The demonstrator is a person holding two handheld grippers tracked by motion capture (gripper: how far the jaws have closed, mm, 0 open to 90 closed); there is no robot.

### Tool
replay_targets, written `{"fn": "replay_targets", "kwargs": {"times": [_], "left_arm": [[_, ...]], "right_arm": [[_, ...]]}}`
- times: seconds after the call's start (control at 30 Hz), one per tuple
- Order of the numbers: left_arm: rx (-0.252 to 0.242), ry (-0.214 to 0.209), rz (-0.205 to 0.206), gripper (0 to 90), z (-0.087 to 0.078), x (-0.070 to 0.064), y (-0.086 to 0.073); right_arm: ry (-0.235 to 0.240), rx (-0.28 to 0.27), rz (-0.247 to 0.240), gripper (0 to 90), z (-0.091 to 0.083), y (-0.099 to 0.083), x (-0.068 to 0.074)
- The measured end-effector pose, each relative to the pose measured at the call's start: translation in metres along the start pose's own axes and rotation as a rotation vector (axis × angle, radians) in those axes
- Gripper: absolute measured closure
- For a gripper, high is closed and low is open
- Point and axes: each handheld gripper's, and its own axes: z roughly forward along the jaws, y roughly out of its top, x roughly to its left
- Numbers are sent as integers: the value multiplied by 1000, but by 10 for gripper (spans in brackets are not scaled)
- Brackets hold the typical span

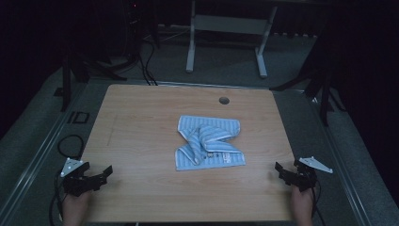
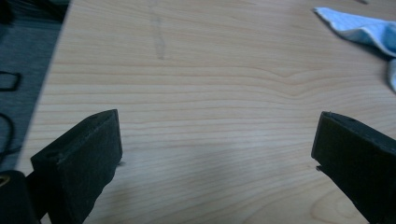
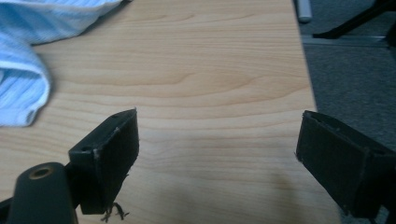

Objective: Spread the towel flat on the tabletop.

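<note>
Near the table's point(image 1: 141, 103) front corners, both hand-held grippers gape, well apart from the towel point(image 1: 209, 142).

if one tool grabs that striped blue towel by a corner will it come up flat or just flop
The towel will probably flop: it already lies crumpled, a twisted fold across its middle, so it looks soft and limp. It seems thin and light, likely to drape from the pinch. Pushed, it would probably bunch rather than slide whole on the table.
</note>
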Motion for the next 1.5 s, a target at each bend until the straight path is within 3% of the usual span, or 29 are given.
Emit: {"fn": "replay_targets", "kwargs": {"times": [0.17, 0.27, 0.3, 0.33, 0.4, 0.43, 0.53, 0.63, 0.67, 0.7, 0.77, 0.87, 0.97, 1.17, 1.33, 1.5], "left_arm": [[-3, -10, 15, 17, 0, -1, 2], [70, -57, 76, 20, 0, -3, 8], [103, -60, 104, 20, -1, -5, 10], [148, -75, 131, 19, 0, -7, 11], [235, -133, 166, 20, 1, -9, 14], [264, -147, 177, 20, 2, -10, 15], [328, -165, 230, 20, 4, -17, 18], [370, -176, 259, 28, 8, -25, 22], [414, -154, 296, 42, 12, -33, 23], [414, -154, 296, 45, 12, -33, 23], [466, -147, 330, 46, 16, -40, 24], [548, -139, 339, 45, 23, -49, 26], [596, -136, 374, 40, 27, -56, 28], [627, -147, 387, 39, 30, -66, 38], [706, -150, 429, 39, 35, -75, 44], [767, -181, 449, 39, 43, -86, 49]], "right_arm": [[13, 16, -21, 130, 2, 0, 2], [68, 44, -93, 130, 4, 1, 7], [68, 44, -93, 130, 4, 1, 7], [95, 80, -143, 130, 6, 2, 10], [106, 92, -153, 131, 6, 2, 11], [142, 104, -159, 131, 6, 3, 11], [191, 153, -185, 130, 5, 9, 13], [207, 234, -230, 130, 2, 18, 18], [210, 290, -252, 130, 2, 23, 21], [210, 290, -252, 130, 2, 23, 21], [251, 335, -272, 129, 1, 28, 24], [254, 398, -314, 130, 2, 32, 28], [260, 475, -353, 130, 4, 37, 31], [279, 580, -395, 130, 6, 45, 38], [276, 651, -432, 133, 8, 51, 43], [282, 717, -453, 134, 12, 56, 47]]}}
